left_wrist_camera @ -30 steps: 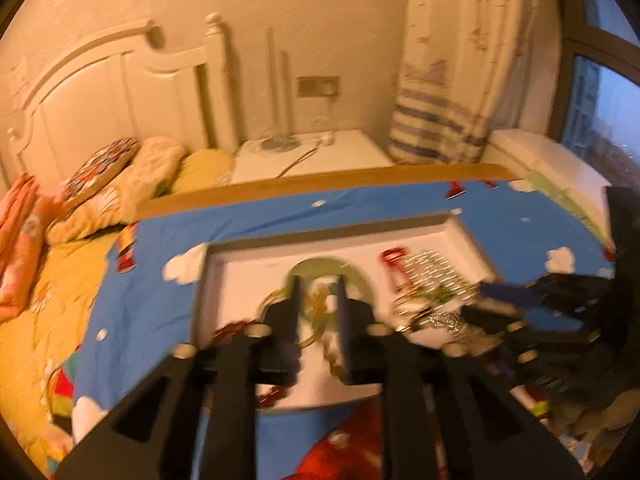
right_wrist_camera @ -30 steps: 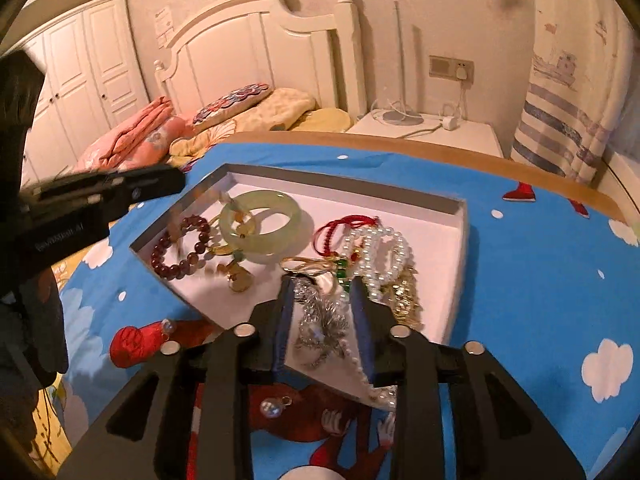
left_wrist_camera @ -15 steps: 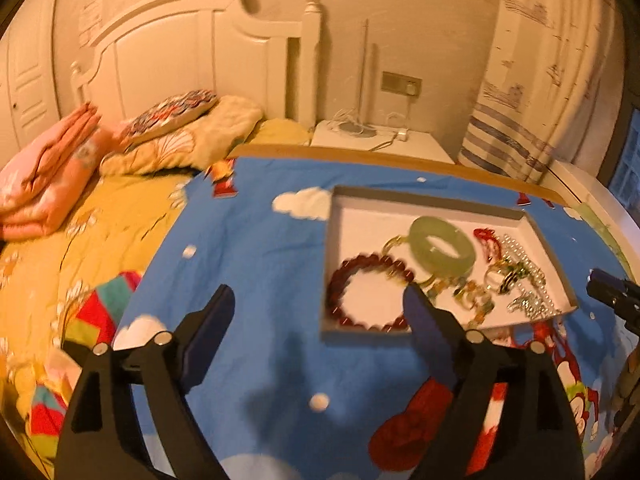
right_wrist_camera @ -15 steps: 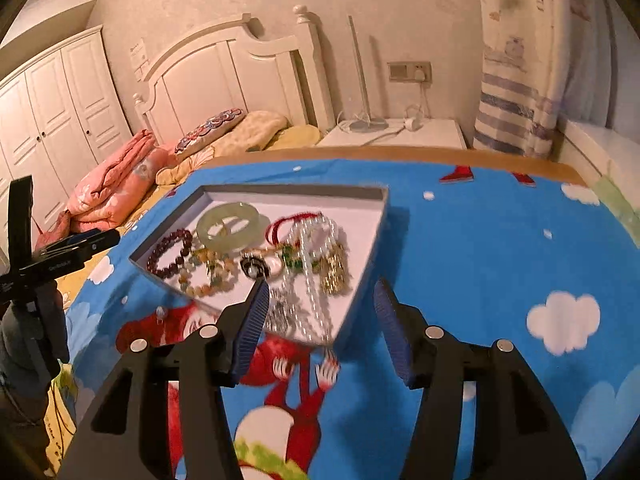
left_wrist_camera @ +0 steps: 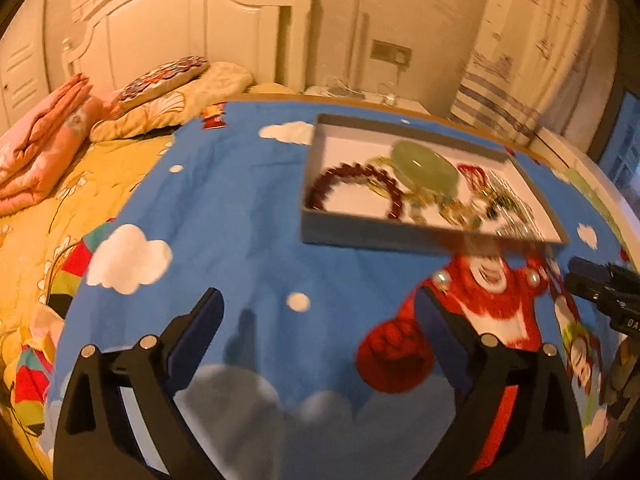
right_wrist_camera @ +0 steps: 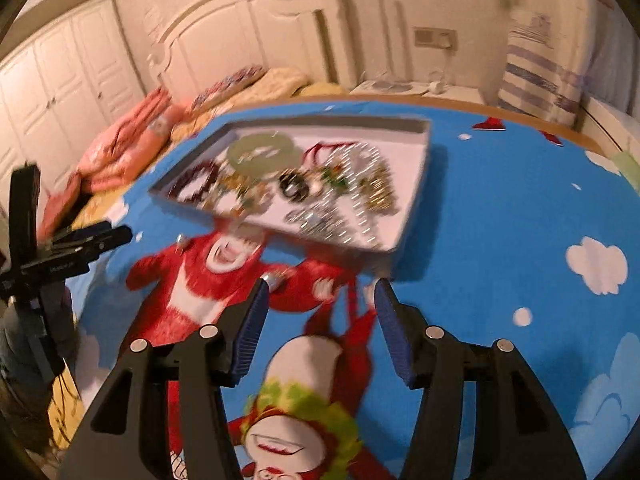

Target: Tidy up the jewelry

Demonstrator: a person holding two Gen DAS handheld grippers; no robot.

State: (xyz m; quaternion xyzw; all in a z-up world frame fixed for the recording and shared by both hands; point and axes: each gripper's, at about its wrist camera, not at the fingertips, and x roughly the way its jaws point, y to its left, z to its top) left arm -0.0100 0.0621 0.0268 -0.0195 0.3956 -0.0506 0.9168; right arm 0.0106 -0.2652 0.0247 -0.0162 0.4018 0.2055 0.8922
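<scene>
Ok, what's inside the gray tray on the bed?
The tray holds a green bangle, a dark red bead bracelet and tangled chains and pearls; anything beneath them is hidden.

One tray (left_wrist_camera: 360, 236), one green bangle (left_wrist_camera: 424, 166), one dark red bead bracelet (left_wrist_camera: 352, 184), two grippers (left_wrist_camera: 320, 320) (right_wrist_camera: 318, 304).

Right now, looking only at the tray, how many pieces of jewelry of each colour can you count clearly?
In the tray:
green bangle: 1
dark red bead bracelet: 1
red cord: 1
Total: 3 clear pieces. The tangled pile of gold, pearl and silver pieces is too blurred to count.
</scene>
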